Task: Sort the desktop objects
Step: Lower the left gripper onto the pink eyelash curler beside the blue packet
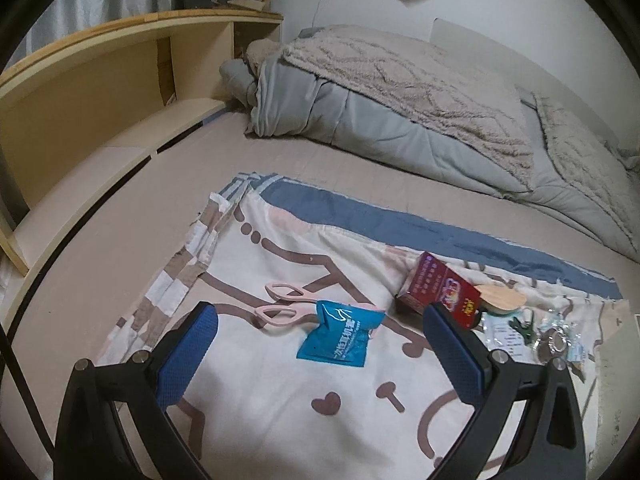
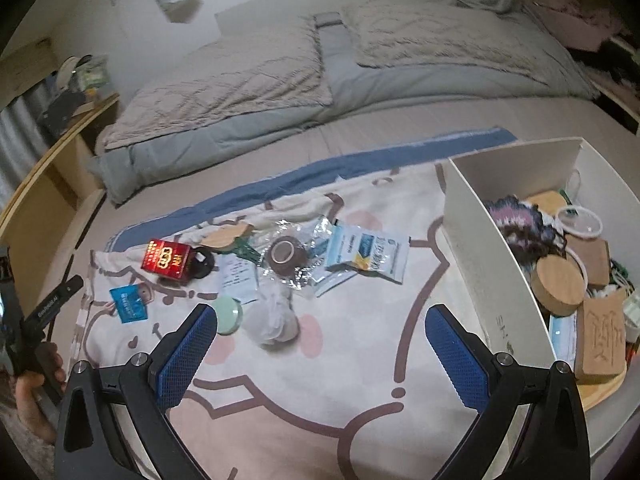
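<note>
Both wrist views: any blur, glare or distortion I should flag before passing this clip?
Left wrist view: dim, heavy fisheye bending of the wooden shelf; blue packet readable. Right wrist view: same bending, white bin wall curved, soft glare on the clear wrapper, edges dark.

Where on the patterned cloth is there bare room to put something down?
Bare cloth lies directly under the open right tongs, up to the white box. Also bare under the left tongs, below the blue packet. The stretch from the red box to the white sachets is crowded.
</note>
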Tool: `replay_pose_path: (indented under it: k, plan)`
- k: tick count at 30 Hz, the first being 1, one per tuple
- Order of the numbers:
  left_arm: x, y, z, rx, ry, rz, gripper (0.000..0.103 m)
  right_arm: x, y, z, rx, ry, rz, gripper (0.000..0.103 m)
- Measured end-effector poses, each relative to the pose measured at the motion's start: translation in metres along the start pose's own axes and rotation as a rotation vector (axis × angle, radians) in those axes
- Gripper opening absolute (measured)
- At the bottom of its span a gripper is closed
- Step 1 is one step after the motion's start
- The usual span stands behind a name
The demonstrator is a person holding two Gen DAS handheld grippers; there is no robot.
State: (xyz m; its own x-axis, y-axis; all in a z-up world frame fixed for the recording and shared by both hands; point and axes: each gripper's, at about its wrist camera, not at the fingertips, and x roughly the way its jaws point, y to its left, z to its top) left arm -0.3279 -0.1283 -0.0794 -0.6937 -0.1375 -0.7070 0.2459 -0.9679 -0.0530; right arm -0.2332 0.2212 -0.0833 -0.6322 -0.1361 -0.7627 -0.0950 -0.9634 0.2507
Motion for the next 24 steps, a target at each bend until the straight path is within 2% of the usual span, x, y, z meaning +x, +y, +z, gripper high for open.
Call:
replay_pose_path:
  k: [5, 11, 16, 21, 24]
  plan:
    - [0.026, 0.001, 0.001, 0.002, 0.009, 0.056, 0.103, 0.012, -0.005, 0.001, 0.005, 0.026, -0.024, 0.103]
    - [0.064, 0.005, -0.004, 0.047, 0.035, 0.123, 0.103, 0.014, -0.002, -0.004, -0.043, -0.037, 0.023, 0.103]
    - [0.085, 0.012, -0.002, 0.005, 0.064, 0.123, 0.103, 0.014, 0.008, -0.008, -0.084, -0.086, -0.033, 0.103]
    - [0.097, 0.009, 0.008, -0.011, 0.065, 0.117, 0.103, 0.023, 0.016, -0.012, -0.126, -0.072, -0.006, 0.103]
    - [0.106, 0.004, 0.010, 0.033, 0.070, 0.160, 0.103, 0.027, 0.018, -0.015, -0.137, -0.055, 0.009, 0.103]
